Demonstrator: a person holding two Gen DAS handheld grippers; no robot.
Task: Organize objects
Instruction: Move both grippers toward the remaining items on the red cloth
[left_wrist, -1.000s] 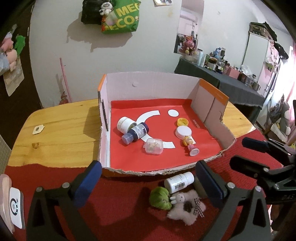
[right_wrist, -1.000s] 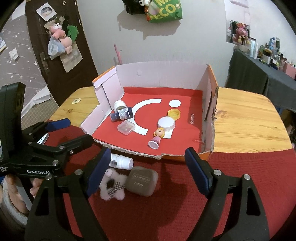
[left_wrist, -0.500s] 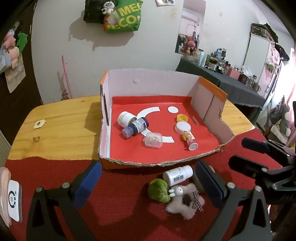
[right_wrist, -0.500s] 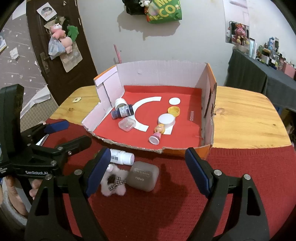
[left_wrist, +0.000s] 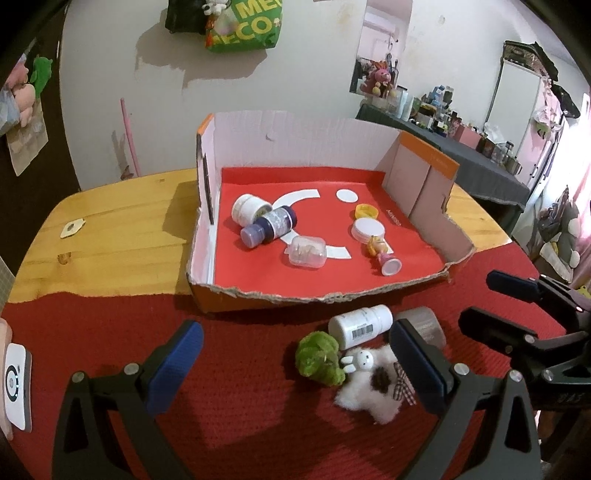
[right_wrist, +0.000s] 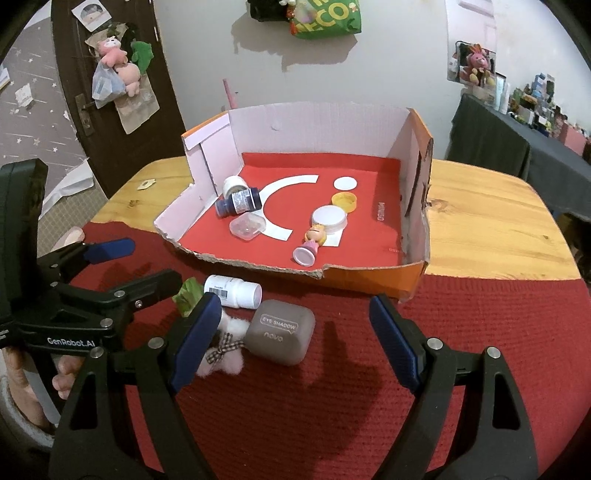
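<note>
A: Hovering over the red cloth (left_wrist: 240, 369), both sets of tongs hold nothing. The left tongs (left_wrist: 295, 365) stand with jaws wide apart; the right tongs (right_wrist: 295, 339) too.

B: What lies outside the cardboard box (left_wrist: 303, 140)?

A: A small cluster sits on the cloth just before the box's torn front edge: a white pill bottle (left_wrist: 360, 325) on its side, a green plush (left_wrist: 319, 358) touching it, a white fluffy bunny toy (left_wrist: 369, 384) with a checked bow, and a grey eye-shadow case (right_wrist: 280, 336) beside the bottle.

B: And where are the tongs relative to them?

A: The right tongs' left pad (right_wrist: 195, 338) overlaps the bunny in its own view, with the case between the pads. Whether anything touches, I cannot tell.

B: Inside the box?

A: On the red floor: a white jar (left_wrist: 248, 209) tipped over, a dark blue bottle (left_wrist: 267, 229) against it, a clear plastic container (left_wrist: 306, 252), a yellow cap (left_wrist: 366, 212), a white lid (left_wrist: 368, 229), and a small doll figure (left_wrist: 382, 254) lying down. The box rests on the wooden table (left_wrist: 110, 236).
</note>
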